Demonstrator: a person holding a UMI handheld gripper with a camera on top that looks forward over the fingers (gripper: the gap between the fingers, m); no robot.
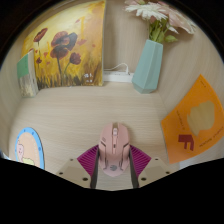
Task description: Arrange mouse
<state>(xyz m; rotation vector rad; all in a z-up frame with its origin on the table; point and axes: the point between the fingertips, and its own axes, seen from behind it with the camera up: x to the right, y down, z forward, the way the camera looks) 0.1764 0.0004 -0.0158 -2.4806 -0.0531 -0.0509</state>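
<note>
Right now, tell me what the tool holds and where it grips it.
The tool holds the pink mouse, its pads pressing the mouse's two sides near its rear.

A pale wooden worktop (100, 105) meets a plain beige wall (120, 35), with a flower painting (65, 48) leaning against it.

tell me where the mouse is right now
In the gripper view, the pink mouse sits on the table between the fingers, with the teal vase beyond it.
</note>
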